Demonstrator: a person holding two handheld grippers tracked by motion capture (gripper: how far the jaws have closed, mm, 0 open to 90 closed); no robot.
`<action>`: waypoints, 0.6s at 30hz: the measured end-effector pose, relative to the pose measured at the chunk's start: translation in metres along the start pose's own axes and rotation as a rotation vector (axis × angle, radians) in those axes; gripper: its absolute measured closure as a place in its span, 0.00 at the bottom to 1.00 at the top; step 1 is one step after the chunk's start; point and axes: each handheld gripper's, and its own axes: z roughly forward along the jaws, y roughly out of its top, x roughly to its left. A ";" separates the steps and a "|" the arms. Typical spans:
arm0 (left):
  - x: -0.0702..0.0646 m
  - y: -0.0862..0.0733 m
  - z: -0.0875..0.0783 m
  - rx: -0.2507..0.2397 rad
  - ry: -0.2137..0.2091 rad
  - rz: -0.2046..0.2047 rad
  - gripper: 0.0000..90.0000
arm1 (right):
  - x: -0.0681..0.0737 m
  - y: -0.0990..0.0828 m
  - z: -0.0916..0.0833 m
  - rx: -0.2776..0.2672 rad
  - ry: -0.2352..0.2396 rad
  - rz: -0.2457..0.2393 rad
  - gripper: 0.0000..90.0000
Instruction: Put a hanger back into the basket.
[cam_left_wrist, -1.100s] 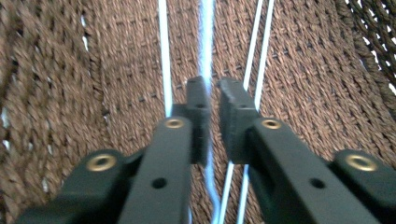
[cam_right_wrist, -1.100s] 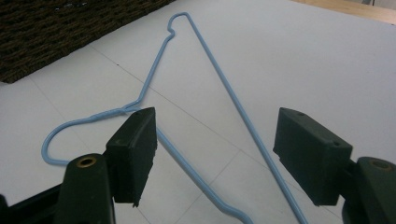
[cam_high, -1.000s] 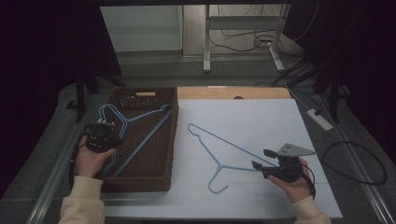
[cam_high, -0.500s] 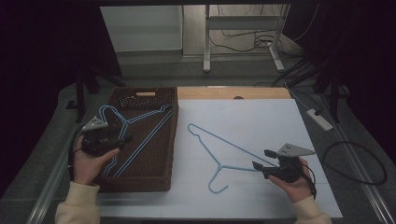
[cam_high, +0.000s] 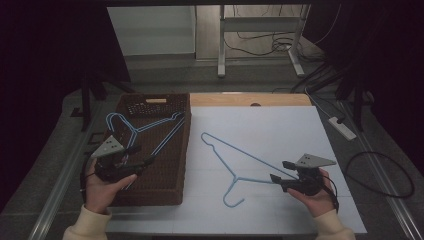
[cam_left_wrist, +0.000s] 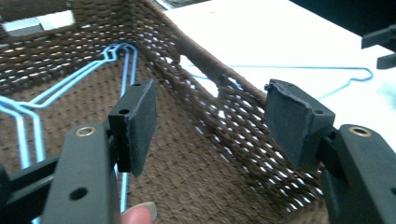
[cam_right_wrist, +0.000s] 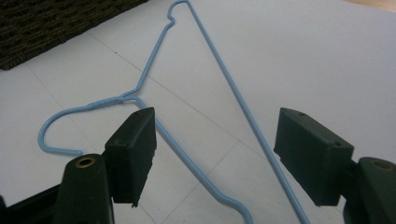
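Since the earlier frames, the left gripper has come back from the far part of the basket toward the person, and its jaws have just been opening; nothing is between them. In the left gripper view the two pads stand wide apart over the inside of the basket, touching nothing. Blue hangers lie in the basket, further in than the left gripper. The right gripper has stayed where it was. Its jaws are also wide open and hold nothing. In the right gripper view its pads stand on both sides of one corner of the single blue hanger; whether they touch the wire I cannot tell.

This single hanger lies flat on the white table surface, to the right of the basket, with its hook pointing toward the person. The basket is brown and woven, and it stands at the left edge of the white surface. Behind the table the room is dark; a grey floor, the metal legs of a frame and some cables can be seen.
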 end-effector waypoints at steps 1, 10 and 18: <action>-0.003 -0.001 0.000 -0.001 -0.003 0.004 0.39 | 0.000 0.000 0.000 0.005 -0.002 -0.003 0.33; -0.030 -0.004 0.005 -0.019 -0.033 0.033 0.39 | 0.001 0.001 0.001 0.016 -0.003 -0.012 0.33; -0.037 -0.007 0.013 -0.014 -0.028 0.048 0.39 | 0.000 0.001 0.001 0.017 -0.003 -0.015 0.33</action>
